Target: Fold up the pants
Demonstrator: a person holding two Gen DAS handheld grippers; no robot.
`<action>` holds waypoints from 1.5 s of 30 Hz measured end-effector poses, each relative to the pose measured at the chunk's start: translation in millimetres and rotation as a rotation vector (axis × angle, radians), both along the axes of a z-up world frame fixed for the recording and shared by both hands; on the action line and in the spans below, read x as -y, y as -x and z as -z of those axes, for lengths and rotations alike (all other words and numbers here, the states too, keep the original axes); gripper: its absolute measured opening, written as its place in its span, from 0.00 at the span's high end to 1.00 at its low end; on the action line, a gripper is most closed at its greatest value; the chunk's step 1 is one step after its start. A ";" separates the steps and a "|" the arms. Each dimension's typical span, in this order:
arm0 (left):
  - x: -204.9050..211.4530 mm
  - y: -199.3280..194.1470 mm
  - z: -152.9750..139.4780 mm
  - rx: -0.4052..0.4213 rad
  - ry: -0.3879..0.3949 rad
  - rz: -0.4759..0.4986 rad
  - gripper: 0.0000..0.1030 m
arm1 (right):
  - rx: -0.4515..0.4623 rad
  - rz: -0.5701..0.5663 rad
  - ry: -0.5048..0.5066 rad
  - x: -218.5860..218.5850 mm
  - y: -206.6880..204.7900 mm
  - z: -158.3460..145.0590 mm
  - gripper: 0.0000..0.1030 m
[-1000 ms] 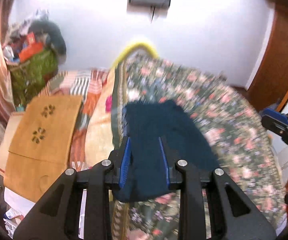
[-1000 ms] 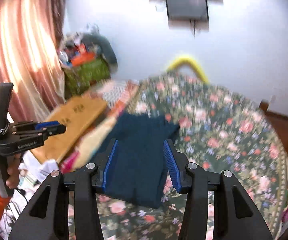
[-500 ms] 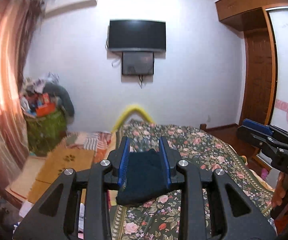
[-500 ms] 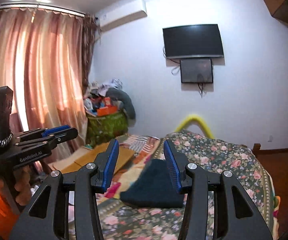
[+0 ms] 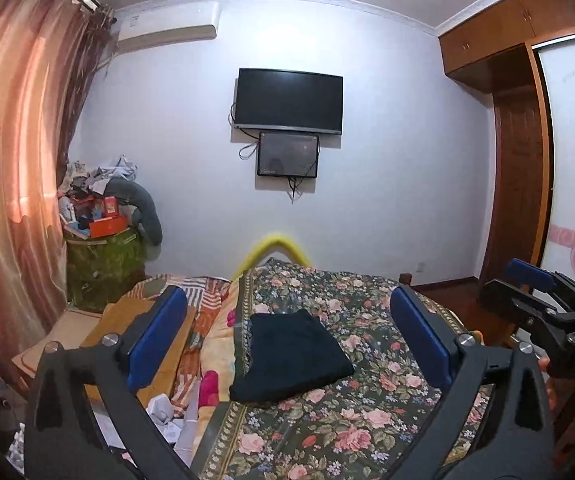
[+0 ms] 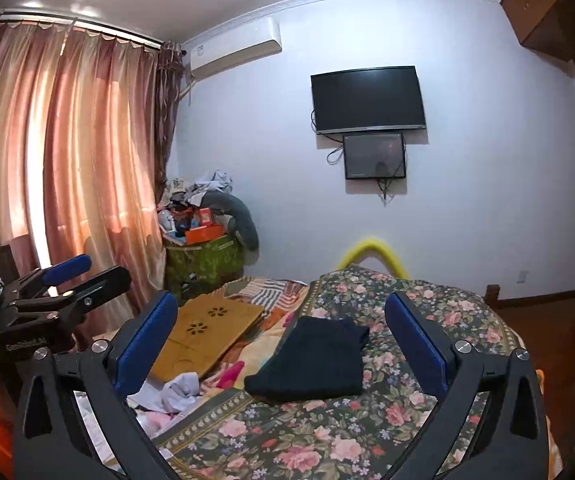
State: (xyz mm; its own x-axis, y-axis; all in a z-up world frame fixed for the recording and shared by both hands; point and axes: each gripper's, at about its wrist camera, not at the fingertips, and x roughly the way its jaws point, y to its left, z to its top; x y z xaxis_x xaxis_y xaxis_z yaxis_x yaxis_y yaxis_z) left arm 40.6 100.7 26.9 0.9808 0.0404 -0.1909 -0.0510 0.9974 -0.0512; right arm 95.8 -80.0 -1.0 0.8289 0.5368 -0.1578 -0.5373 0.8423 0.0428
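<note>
Now both the left tongs [image 5: 287, 336] and right tongs [image 6: 281, 334] gape wide and empty, having drawn back and spread since a moment ago, while the pants [image 5: 292, 356] lie folded on the bed [image 5: 367, 420] ahead between their fingers, so the fold looks finished.

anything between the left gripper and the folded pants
Only bare floral bedspread separates the open left gripper from the pants, in the left wrist view.

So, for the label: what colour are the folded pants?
Dark navy, nearly black; the pants show best in the right wrist view.
</note>
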 end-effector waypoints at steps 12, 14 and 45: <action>11.3 10.5 6.1 0.010 -0.031 -0.014 0.00 | 0.010 0.017 -0.003 7.4 10.0 8.2 0.00; 12.2 10.6 6.5 0.010 -0.033 -0.013 0.00 | 0.011 0.018 -0.001 7.3 9.7 7.8 0.00; 17.4 1.9 10.1 -0.016 -0.020 0.004 0.00 | -0.007 0.043 0.012 9.4 9.5 7.7 0.00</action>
State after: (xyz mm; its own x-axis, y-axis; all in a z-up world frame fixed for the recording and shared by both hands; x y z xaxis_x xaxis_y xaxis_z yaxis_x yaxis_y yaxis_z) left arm 38.7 83.3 16.8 0.9777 0.0404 -0.2062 -0.0477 0.9984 -0.0305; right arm 86.3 -89.4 -8.7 0.8498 0.4990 -0.1699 -0.5007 0.8649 0.0360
